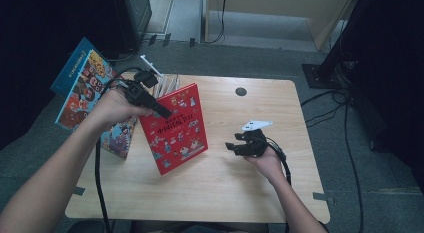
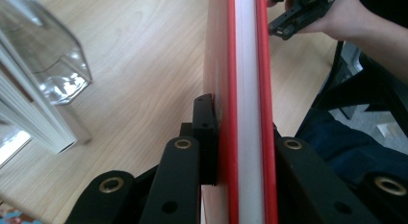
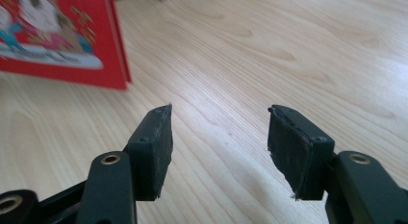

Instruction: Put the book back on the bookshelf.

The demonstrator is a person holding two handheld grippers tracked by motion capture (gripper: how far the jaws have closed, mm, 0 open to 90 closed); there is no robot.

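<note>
A red picture book (image 1: 175, 128) stands tilted on its lower edge on the wooden table (image 1: 240, 188). My left gripper (image 1: 161, 111) is shut on its upper left edge. In the left gripper view the book's red covers and white page block (image 2: 245, 89) run straight up between the two black jaws, which press on both covers. My right gripper (image 1: 235, 144) hovers low over the table to the book's right, jaws open with nothing between them (image 3: 219, 147). The book's lower corner (image 3: 62, 41) sits at the upper left of the right gripper view.
A clear rack with several thin books (image 1: 167, 83) stands at the table's back left. Another colourful book (image 1: 82, 88) leans off the left edge, and one lies under my left hand (image 1: 120, 138). A dark round hole (image 1: 241, 91) marks the back edge. Cables trail right.
</note>
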